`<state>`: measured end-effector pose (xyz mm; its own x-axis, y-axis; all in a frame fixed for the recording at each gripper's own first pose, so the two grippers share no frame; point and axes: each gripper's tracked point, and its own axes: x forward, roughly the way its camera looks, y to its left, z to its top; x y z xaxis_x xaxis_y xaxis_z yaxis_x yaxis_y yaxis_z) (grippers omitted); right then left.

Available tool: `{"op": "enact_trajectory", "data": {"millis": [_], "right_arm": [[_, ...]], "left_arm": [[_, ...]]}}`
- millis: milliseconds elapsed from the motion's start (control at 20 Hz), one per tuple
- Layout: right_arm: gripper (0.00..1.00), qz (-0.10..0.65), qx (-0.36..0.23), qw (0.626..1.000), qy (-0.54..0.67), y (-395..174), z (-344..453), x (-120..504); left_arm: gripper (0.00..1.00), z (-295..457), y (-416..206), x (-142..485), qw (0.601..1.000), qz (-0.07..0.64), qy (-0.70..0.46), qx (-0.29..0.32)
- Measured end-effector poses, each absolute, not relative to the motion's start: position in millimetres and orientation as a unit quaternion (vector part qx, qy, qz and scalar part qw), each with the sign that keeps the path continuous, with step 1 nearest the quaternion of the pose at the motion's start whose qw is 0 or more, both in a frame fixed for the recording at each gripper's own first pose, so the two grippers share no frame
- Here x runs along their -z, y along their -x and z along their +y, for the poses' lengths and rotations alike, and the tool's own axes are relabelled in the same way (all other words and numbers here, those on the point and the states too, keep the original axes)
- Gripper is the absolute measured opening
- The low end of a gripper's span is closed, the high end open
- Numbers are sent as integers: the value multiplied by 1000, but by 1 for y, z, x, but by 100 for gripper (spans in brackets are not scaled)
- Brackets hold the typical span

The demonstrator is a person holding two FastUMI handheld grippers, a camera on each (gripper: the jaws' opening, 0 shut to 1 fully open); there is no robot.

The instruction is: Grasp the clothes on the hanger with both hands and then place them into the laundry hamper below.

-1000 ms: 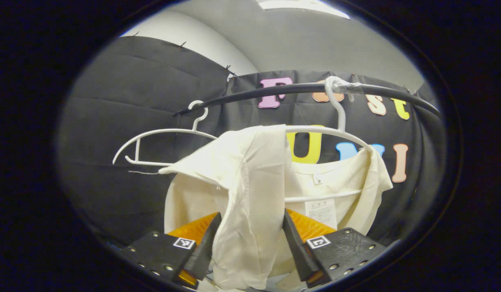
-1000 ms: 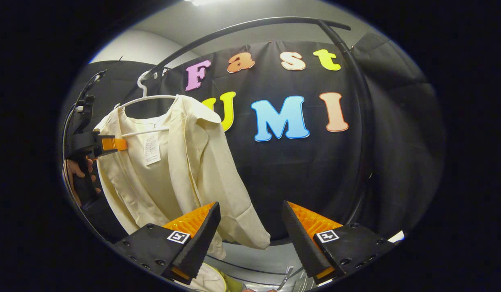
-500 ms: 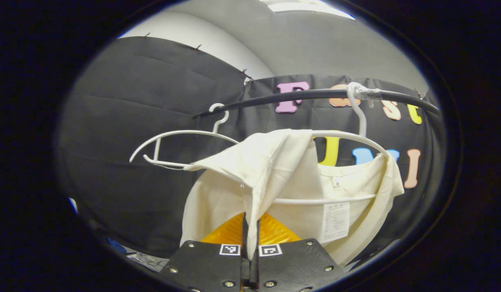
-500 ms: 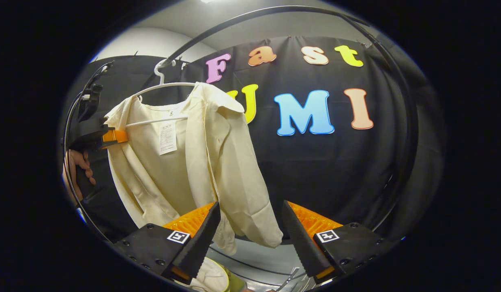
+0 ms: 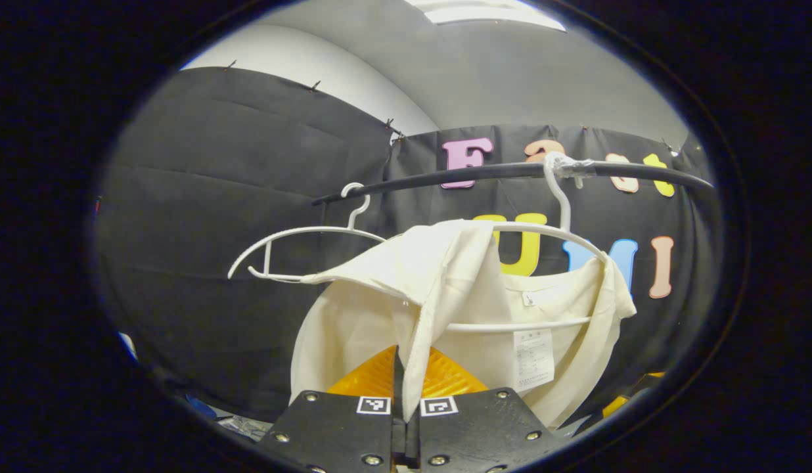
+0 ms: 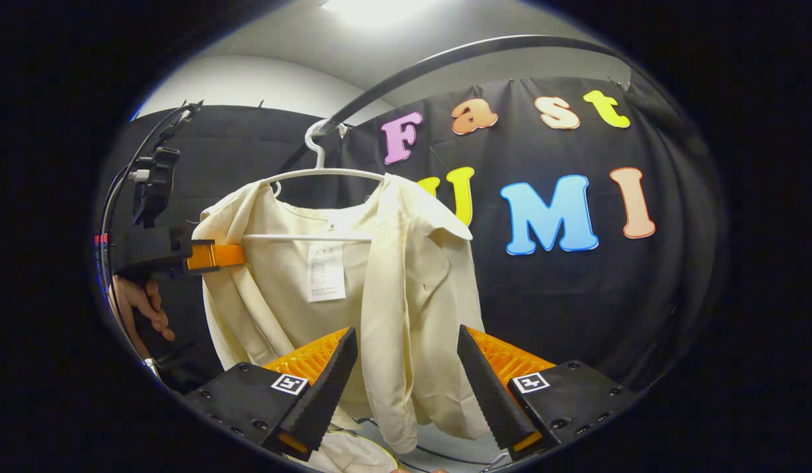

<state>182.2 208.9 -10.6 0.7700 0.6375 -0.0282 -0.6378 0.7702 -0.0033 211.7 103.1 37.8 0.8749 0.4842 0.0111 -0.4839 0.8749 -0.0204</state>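
A cream shirt (image 5: 458, 276) hangs on a white hanger (image 5: 544, 230) from the black rail (image 5: 498, 172). My left gripper (image 5: 406, 401) is shut on the shirt's front edge, and the cloth runs up out of the closed fingers. In the right gripper view the same shirt (image 6: 406, 289) hangs open-fronted on the hanger (image 6: 327, 173). My right gripper (image 6: 406, 381) stands open low in front of it, and the shirt's right front panel shows in the gap between its fingers. The left gripper (image 6: 215, 255) pinches the shirt's left side, held by a hand (image 6: 140, 309).
An empty white hanger (image 5: 301, 233) hangs on the rail to the left of the shirt. The rail (image 6: 445, 62) curves overhead and down the right side. A pale rounded thing (image 6: 347, 458) lies at the bottom edge, below the shirt; I cannot tell what it is.
My left gripper closed on the shirt's front edge and stays shut. My right gripper has come nearer and swung toward the shirt, whose front panel now lines up with its open gap.
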Motion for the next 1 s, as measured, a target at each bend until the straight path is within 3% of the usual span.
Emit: {"op": "enact_trajectory", "data": {"millis": [100,150,200,350,500,650,1000], "right_arm": [[97,-2,-335,942,7,-188,224,-4],[92,-12,-329,944,6,-193,232,-11],[97,-21,-319,948,10,-200,239,-16],[92,-46,-281,958,33,-224,256,-28],[99,-67,-251,963,65,-247,269,-29],[97,-95,-214,965,117,-265,271,-26],[96,-76,-232,960,135,-273,301,-17]], "left_arm": [[1,105,-209,-37,970,-8,9,-241],[1,104,-207,-37,972,-9,14,-235],[1,102,-207,-37,974,-10,23,-225],[1,103,-213,-37,979,-7,35,-202],[1,106,-218,-36,981,-9,40,-192],[1,111,-214,-37,981,-11,29,-189],[1,113,-198,-44,984,-11,28,-175]]}}
